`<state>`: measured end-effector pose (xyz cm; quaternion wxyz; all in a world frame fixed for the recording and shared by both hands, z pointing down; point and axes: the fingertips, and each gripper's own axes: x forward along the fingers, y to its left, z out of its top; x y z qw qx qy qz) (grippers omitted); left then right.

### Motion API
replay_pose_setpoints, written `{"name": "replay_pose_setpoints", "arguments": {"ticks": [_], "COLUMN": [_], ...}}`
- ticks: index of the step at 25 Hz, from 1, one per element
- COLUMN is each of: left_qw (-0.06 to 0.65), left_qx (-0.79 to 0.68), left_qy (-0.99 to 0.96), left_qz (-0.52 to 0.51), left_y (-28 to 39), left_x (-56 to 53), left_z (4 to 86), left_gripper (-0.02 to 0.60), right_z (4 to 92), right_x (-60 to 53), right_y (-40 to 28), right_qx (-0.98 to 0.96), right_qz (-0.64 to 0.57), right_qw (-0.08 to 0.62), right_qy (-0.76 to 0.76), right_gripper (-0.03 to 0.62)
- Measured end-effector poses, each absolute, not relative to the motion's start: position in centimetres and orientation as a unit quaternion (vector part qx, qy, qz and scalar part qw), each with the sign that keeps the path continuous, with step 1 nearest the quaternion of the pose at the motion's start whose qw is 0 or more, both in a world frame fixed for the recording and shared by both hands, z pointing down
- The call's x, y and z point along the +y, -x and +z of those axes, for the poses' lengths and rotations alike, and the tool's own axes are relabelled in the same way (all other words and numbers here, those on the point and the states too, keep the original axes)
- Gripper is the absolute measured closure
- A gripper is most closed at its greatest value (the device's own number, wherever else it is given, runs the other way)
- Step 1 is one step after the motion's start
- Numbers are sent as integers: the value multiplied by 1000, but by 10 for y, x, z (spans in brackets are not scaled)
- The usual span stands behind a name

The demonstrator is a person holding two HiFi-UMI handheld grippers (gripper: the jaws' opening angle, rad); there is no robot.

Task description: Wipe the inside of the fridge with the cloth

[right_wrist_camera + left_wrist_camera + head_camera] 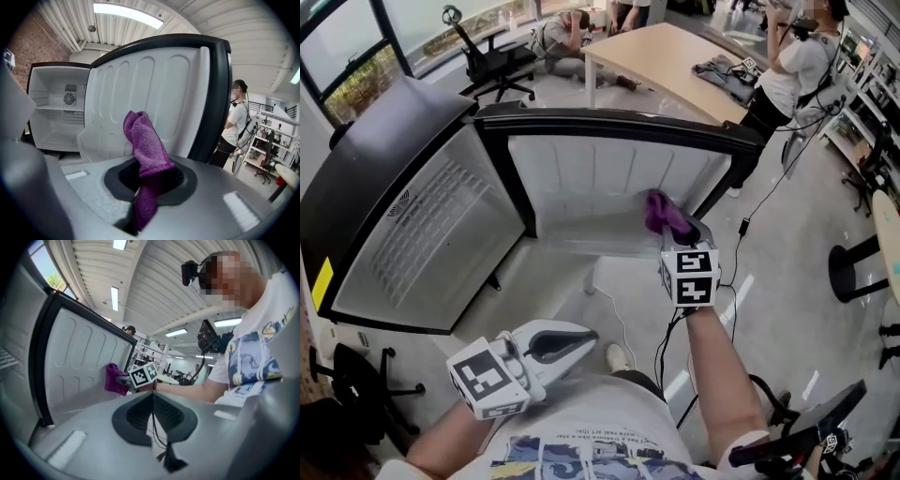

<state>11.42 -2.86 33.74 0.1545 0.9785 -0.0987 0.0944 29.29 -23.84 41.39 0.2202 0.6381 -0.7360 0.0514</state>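
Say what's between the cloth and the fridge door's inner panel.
Nothing visible: left gripper view shows the cloth, shut in the right gripper, against the door panel.

the cloth [666, 212] is purple. the fridge [380, 155] is black outside and white inside, with a yellow label [321, 283] on its edge. the door [609, 173] is ribbed white, rimmed black. the left gripper [581, 339] and right gripper [682, 234] are pale grey, their cubes checked black and white.
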Motion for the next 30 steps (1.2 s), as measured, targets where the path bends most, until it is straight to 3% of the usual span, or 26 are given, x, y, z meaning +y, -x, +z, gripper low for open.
{"name": "replay_pose_setpoints", "arguments": {"ticks": [13, 30], "left_qw": [155, 166], "left_qx": [-78, -183], "left_qy": [-981, -966], "left_qz": [86, 81], "left_y": [-134, -53], "left_x": [-21, -23], "left_z": [334, 336], "left_gripper": [574, 574], "right_z": [409, 413], "right_x": [-206, -244], "right_y": [-325, -135], "right_qx": [-725, -845], "right_qz": [63, 40], "right_qw": [206, 197], "right_qy": [-654, -496], "right_gripper": [540, 540]}}
